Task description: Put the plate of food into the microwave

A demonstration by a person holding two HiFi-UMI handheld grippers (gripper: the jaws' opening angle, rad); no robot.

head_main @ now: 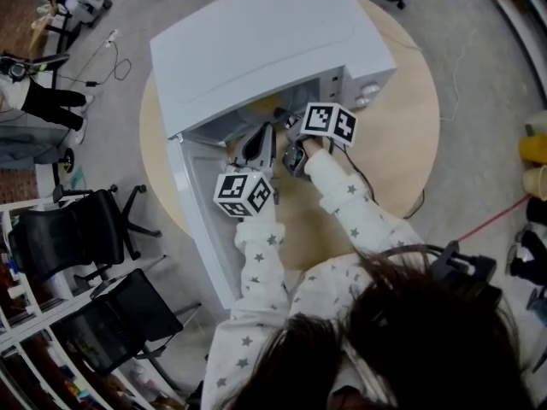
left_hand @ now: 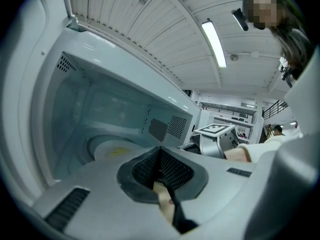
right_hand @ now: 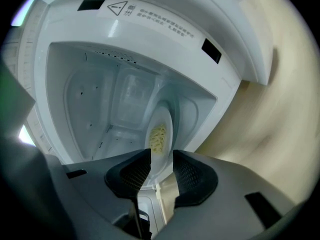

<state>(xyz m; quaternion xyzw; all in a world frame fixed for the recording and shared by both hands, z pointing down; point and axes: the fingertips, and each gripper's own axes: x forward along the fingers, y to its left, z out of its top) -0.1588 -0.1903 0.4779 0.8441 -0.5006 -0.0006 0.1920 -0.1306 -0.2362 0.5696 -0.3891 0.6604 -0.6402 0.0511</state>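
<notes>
The white microwave (head_main: 256,49) stands on a round wooden table (head_main: 402,143) with its door (head_main: 201,220) swung open to the left. A white plate (right_hand: 161,121) with yellow food (right_hand: 158,136) lies inside the cavity. In the left gripper view the plate (left_hand: 107,149) sits low in the chamber. My right gripper (right_hand: 161,169) is open at the cavity mouth. The plate's near rim shows in the gap between its pads, which do not press on it. My left gripper (left_hand: 161,168) is shut with nothing in it, just left of the right gripper (head_main: 289,135).
Black office chairs (head_main: 85,229) stand on the floor left of the table. A dark cable (head_main: 376,186) runs over the tabletop to the right of my arms. The open door reaches past the table's edge at the lower left.
</notes>
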